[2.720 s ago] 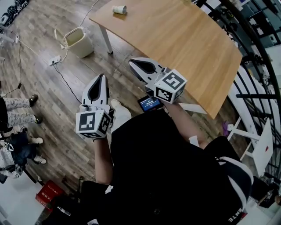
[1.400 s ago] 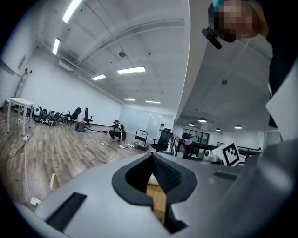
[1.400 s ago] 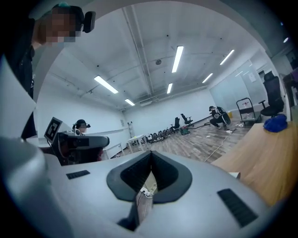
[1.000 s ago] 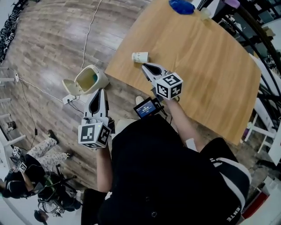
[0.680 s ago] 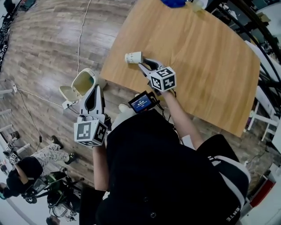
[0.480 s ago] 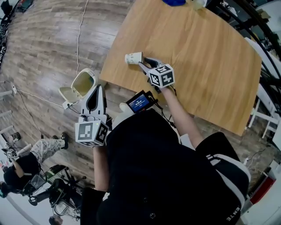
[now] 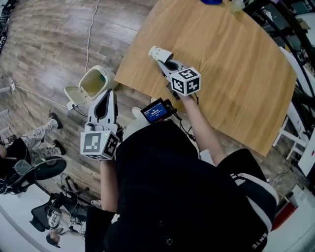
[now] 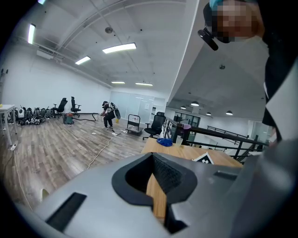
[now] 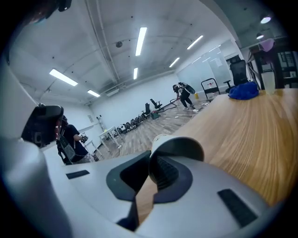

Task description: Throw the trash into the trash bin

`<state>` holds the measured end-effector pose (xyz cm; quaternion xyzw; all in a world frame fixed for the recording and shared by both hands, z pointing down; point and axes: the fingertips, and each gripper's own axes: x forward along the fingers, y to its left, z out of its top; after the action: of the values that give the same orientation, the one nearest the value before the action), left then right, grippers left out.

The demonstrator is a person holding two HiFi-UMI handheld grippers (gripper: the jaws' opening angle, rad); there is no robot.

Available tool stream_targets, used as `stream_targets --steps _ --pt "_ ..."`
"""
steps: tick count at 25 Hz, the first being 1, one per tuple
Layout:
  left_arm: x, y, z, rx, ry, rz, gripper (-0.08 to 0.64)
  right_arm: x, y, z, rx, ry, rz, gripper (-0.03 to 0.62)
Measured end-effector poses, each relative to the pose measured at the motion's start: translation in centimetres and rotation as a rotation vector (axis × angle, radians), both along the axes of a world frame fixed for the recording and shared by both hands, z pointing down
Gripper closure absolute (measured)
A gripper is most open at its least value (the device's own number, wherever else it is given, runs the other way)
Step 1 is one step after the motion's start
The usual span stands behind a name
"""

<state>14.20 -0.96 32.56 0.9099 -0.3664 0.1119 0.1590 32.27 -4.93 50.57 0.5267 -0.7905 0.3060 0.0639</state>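
A white paper cup (image 7: 159, 52) lies tipped on the wooden table (image 7: 226, 69) near its left edge. My right gripper (image 7: 165, 60) is shut on the cup's wall; its jaws have just been closing with the cup between them. In the right gripper view the cup's open mouth (image 9: 179, 145) sits right at the jaw tips of the right gripper (image 9: 151, 171). The beige trash bin (image 7: 94, 82) stands on the floor left of the table, lid flipped open. My left gripper (image 7: 108, 93) hangs shut and empty above the floor beside the bin; the left gripper (image 8: 156, 197) points towards the table (image 8: 186, 151).
A blue thing (image 7: 212, 1) lies at the table's far end. A cable (image 7: 91, 29) runs across the wood floor to the bin. A person's legs (image 7: 34, 135) and an office chair (image 7: 34, 170) are at the left. A railing (image 7: 300, 64) runs along the right.
The right gripper's jaws stood open beside the cup and now grip its rim. The left gripper has shifted a little, still shut.
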Motion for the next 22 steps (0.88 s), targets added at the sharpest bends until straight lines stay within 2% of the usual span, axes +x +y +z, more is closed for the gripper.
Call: stream_targets --steps 8,15,18,22 --pt "-0.1 -0.4 -2.3 0.034 0.099 0.003 0.557 -3.2 0.2 -12.8 0.276 -0.021 -0.044 0.589" --pt "-1.9 -0.9 -4.8 0.096 0.164 0.012 0.557 -8.8 1.8 -24.3 0.521 0.011 -0.147 0.589" --pt "-2.5 -1.2 -5.7 0.138 0.160 0.029 0.557 -10.5 1.9 -26.0 0.549 0.001 -0.181 0.588" --pt "-2.4 -1.2 -6.9 0.171 0.192 0.000 0.557 -10.2 2.0 -26.1 0.547 0.004 -0.186 0.588"
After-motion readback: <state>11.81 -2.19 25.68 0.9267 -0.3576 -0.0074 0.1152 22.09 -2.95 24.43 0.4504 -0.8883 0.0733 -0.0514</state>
